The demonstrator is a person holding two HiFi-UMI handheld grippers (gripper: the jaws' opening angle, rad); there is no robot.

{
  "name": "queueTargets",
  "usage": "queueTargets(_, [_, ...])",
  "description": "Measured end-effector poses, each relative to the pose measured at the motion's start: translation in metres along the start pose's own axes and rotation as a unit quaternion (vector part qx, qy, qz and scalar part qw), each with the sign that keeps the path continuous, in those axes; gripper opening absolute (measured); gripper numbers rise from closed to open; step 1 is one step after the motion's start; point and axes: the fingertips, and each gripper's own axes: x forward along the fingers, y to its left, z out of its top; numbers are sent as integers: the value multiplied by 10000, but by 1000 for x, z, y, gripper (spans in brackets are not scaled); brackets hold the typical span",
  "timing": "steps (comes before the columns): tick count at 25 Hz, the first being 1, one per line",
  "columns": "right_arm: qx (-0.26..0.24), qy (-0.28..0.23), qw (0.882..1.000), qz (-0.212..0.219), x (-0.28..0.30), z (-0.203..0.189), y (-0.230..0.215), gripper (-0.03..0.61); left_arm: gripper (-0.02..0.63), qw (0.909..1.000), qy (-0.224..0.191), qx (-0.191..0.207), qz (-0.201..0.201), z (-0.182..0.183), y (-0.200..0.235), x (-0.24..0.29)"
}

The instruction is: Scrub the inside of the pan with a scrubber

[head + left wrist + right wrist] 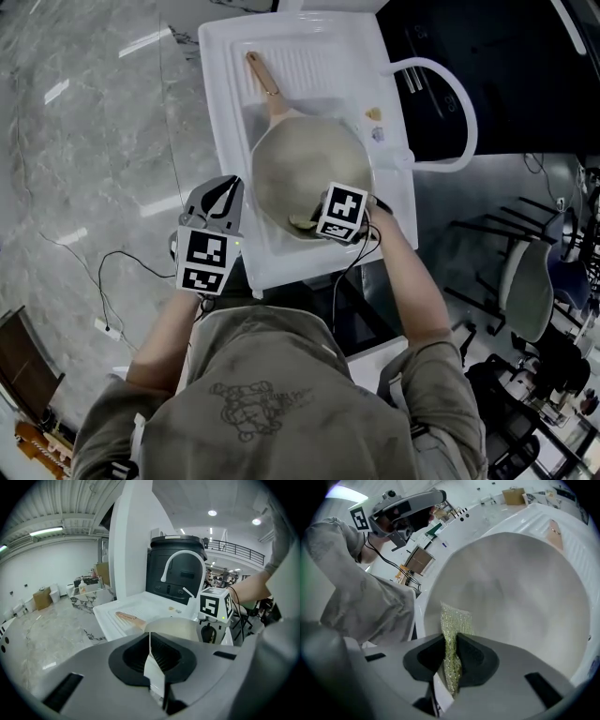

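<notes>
Scrubbing is under way: the right gripper [451, 656] pinches the scrubber [452, 630] at the near side of the pan [511, 597], which sits in the sink [225, 112]. The left gripper [154, 660], pressed together and empty, hovers beside the sink's left edge. Next, I think, the scrubber must rub across the bottom.

Right gripper [319, 221] is holding scrubber [302, 223] inside pan [300, 159]; left gripper [221, 195] is hovering to its left, at sink [217, 112] edge.

Large open hall, more test lab or workshop than home kitchen. A ribbed metal ceiling [70, 498] carried strip lights [44, 530]; a railed mezzanine [234, 550] ran along the far side. Cardboard boxes [42, 597] sat on the marble-patterned floor [84, 122]. A white sink unit [217, 84] stood free, with office chairs [530, 286] nearby.
</notes>
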Motion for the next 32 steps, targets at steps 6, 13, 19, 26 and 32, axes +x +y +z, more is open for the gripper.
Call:
queueTargets(6, [220, -318, 9958, 827, -27, 1, 31, 75, 21, 10000, -61, 33, -46, 2, -2, 0])
queueTargets(13, [129, -1300, 9911, 242, -82, 13, 27, 75, 21, 9998, -64, 63, -180, 2, -11, 2])
queueTargets(19, [-842, -1105, 9157, -3772, -137, 40, -80, 75, 21, 9998, 5, 93, -166, -2, -9, 0])
queueTargets(26, [-2718, 446, 8048, -5258, -94, 54, -139, 75, 21, 9998, 78, 110, -149, -9, -6, -1])
queueTargets(32, [-2956, 905, 7913, -5276, -64, 38, -169, 75, 21, 9996, 171, 126, -184, -17, -6, -1])
